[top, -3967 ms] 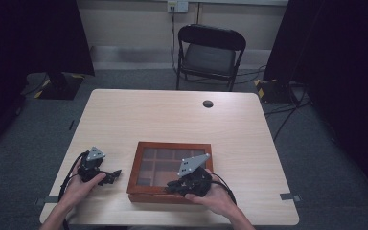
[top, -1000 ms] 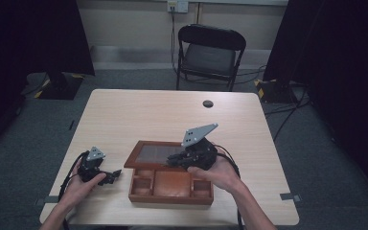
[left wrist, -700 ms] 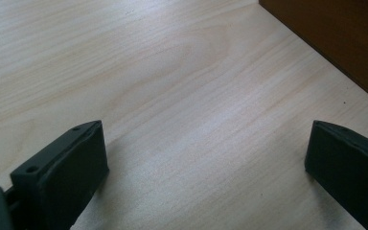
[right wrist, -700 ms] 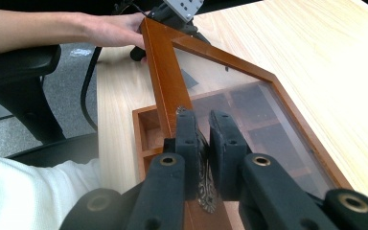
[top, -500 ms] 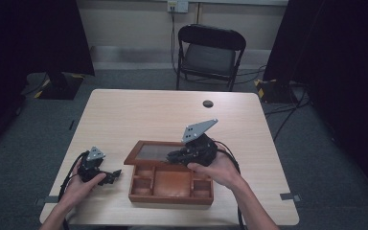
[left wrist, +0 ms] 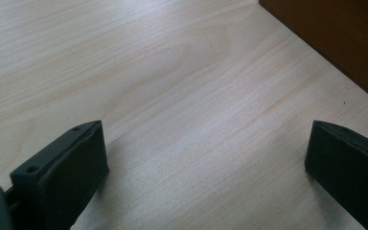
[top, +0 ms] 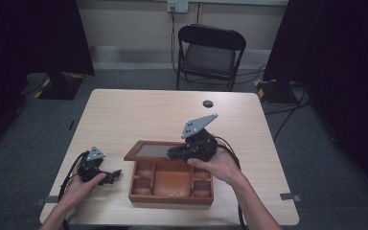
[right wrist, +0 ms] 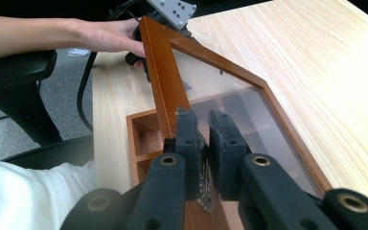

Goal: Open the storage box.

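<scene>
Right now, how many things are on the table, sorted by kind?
Brown wooden box with a glass lid: 1
Black two-jaw grippers: 2, the left gripper and the right gripper
Small round black thing near the far edge: 1
Total: 4

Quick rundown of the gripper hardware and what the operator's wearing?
Both grippers are black: the left gripper and right gripper each carry a grey three-cornered plate and trail a black cable. Jaws are black blocks with screw holes. Forearms are bare in the high view; a white sleeve shows in the right gripper view.

One box [top: 171, 184] — two grippers
</scene>
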The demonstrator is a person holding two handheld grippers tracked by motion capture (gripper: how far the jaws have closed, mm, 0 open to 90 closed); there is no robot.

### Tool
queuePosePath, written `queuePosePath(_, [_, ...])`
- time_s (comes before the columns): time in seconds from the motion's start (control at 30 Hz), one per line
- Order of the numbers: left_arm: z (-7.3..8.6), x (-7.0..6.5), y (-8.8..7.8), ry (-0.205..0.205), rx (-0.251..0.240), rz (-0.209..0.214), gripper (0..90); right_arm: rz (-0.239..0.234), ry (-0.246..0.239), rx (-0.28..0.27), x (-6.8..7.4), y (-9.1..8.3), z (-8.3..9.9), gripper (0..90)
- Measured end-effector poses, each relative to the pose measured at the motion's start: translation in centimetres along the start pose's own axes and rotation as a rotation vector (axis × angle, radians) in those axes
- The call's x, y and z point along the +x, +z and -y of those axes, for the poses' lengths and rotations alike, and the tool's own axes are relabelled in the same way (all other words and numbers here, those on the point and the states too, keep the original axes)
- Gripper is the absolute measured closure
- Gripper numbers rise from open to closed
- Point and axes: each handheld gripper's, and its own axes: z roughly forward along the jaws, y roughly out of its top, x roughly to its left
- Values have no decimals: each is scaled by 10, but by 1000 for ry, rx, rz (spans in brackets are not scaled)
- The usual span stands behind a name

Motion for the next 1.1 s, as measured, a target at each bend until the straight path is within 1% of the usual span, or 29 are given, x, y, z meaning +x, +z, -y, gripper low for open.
queuePosePath(0.17, [0,0,0,0,0,1,1,7,1,-6,-3,-2,-3,834])
queuePosePath(0.7, [0,0,0,0,0,0,1,14,0,-2,-10,-5,-12,838])
queuePosePath(1.1, [0,0,0,-3,-2,0,1,7,7,-5,-14,-7,-14,839])
